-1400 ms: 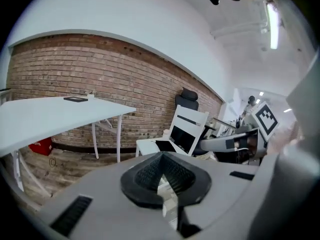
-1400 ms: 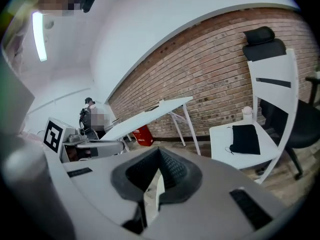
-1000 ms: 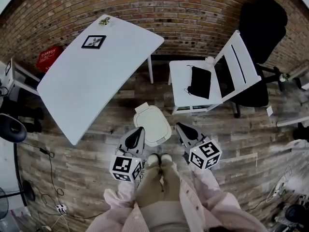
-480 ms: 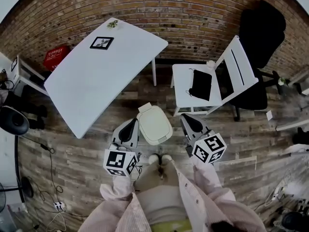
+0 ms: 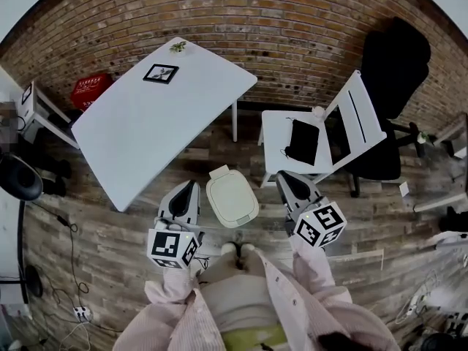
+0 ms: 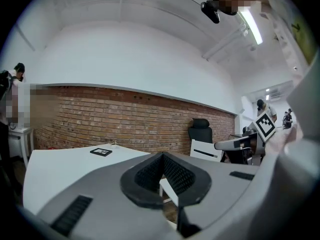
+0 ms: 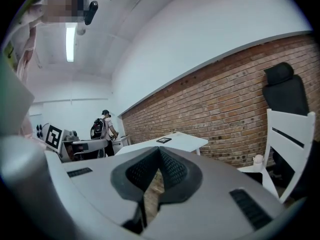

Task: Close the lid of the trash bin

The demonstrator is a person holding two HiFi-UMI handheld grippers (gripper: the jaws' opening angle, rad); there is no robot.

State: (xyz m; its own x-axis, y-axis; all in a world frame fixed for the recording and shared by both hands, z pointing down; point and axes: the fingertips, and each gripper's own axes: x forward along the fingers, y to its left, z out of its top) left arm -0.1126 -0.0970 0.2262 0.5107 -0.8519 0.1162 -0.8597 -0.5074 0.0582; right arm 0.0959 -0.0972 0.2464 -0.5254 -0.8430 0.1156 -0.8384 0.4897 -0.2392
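Head view, from the left: a white table with a small picture frame stands against the brick wall. Nearer the person hangs the left tool, its jaws pressed together on nothing. It is just beside the trash bin and not touching it.

The bin stands on the wooden floor between the two tools, in front of the person's feet. It is probably light, stiff plastic with a smooth, somewhat slippery top, so a sideways shove could easily slide the whole bin. The safest contact is likely a straight downward press on the lid near its front edge, away from the hinge, not a pinch. It is cream-white and rounded-rectangular, with a small tab at its far edge. Its lid looks flat and flush, so it appears to be down already.

To the right, the right tool is also closed and empty, near the bin but clear of it. Beyond are a white folding chair bearing a black pouch, then a black office chair.
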